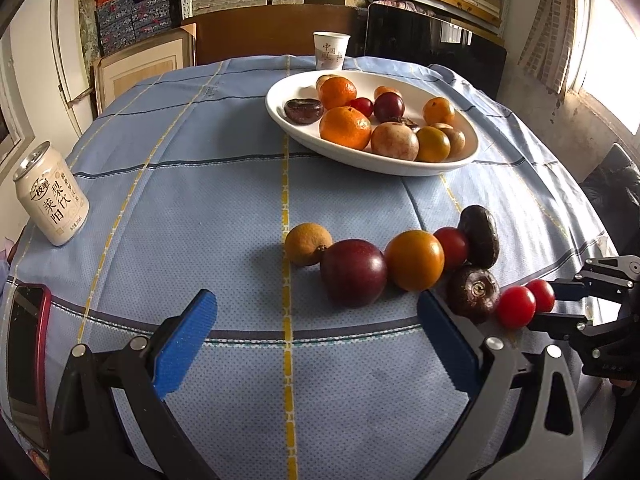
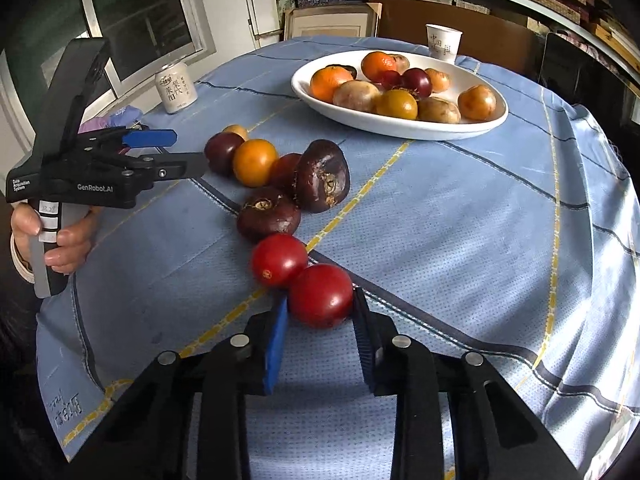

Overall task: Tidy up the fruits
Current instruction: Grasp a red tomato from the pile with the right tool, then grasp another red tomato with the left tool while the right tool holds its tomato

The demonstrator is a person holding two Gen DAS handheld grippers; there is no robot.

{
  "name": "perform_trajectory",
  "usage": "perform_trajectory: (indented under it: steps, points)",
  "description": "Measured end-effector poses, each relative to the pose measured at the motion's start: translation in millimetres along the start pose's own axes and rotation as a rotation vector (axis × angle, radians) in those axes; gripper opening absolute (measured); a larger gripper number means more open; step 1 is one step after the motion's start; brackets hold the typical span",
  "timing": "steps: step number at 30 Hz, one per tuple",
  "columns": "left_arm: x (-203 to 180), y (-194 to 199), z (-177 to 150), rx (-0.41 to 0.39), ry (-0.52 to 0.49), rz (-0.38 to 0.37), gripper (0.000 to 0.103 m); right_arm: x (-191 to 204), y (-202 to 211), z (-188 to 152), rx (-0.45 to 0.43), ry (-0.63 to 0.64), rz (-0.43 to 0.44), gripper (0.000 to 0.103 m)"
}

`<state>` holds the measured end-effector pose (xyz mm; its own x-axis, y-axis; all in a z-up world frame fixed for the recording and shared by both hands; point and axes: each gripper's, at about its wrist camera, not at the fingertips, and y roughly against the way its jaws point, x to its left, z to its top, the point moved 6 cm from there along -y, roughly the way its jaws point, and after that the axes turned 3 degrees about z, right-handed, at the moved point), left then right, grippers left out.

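Right gripper [image 2: 320, 312] sits low on the blue checked tablecloth [image 2: 460, 240] with its blue pads on either side of a red cherry tomato [image 2: 321, 295], pinching it, both pads touching the skin. Just ahead and a touch to its left, a second cherry tomato [image 2: 279, 260] presses against the first. Beyond that one lies a dark brown wrinkled fruit [image 2: 269, 213], and just past it a second dark fruit [image 2: 323, 175] tilted on its side. Further out and to the left the line curves on: a red tomato half hidden behind the dark fruit, then an orange citrus [image 2: 255, 162], then a deep purple plum [image 2: 223, 151], each touching its neighbour. Far ahead of the claw sits the white oval plate [image 2: 400, 130], piled with tangerines, plums and brownish fruits, with a paper cup [image 2: 443, 42] behind it. Over on the other side, the left gripper [image 1: 316, 336] hangs above the cloth with its fingers spread wide and nothing between them; the purple plum [image 1: 354, 273] and orange citrus [image 1: 415, 260] lie just in front of it, and a tan round fruit [image 1: 308, 243] ends the row. A drinks can [image 1: 51, 196] stands well off to its left, and a red-cased phone [image 1: 26, 364] lies at the cloth's near-left edge.
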<state>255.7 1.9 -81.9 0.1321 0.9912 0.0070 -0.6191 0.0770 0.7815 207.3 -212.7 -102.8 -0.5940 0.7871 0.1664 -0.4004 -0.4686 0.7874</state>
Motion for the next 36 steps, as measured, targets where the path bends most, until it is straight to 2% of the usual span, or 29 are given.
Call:
perform_trajectory:
  steps: [6,10,12,15,17,21,25,36]
  points:
    - [-6.4,4.1,0.6,-0.02,-0.012,-0.047,0.098,-29.6,7.2,6.0,-0.043,-0.175,0.034,0.031]
    - [-28.5,15.2,0.4,-0.061,-0.099,-0.121,0.077,-42.9,11.0,8.5,-0.07,-0.279,0.099,0.031]
    - [-44.7,21.0,-1.5,-0.078,-0.155,-0.17,0.072,-46.3,12.3,9.7,-0.081,-0.321,0.142,0.031]
    - [-78.3,27.3,-6.5,-0.072,-0.226,-0.28,0.065,-46.6,12.6,10.6,-0.086,-0.336,0.14,0.031]
    - [-96.6,29.7,-9.1,-0.069,-0.265,-0.313,0.06,-45.1,13.0,11.0,-0.092,-0.331,0.135,0.031]
    - [-133.1,32.4,-14.0,-0.07,-0.358,-0.331,0.054,-47.9,13.4,9.3,-0.089,-0.35,0.138,0.031]
    - [-152.1,30.6,-15.9,-0.061,-0.399,-0.335,0.054,-54.6,17.3,8.6,-0.104,-0.384,0.142,0.031]
    - [-157.5,-0.3,-15.5,0.058,-0.373,-0.302,0.054,-56.1,22.2,10.0,-0.125,-0.386,0.143,0.032]
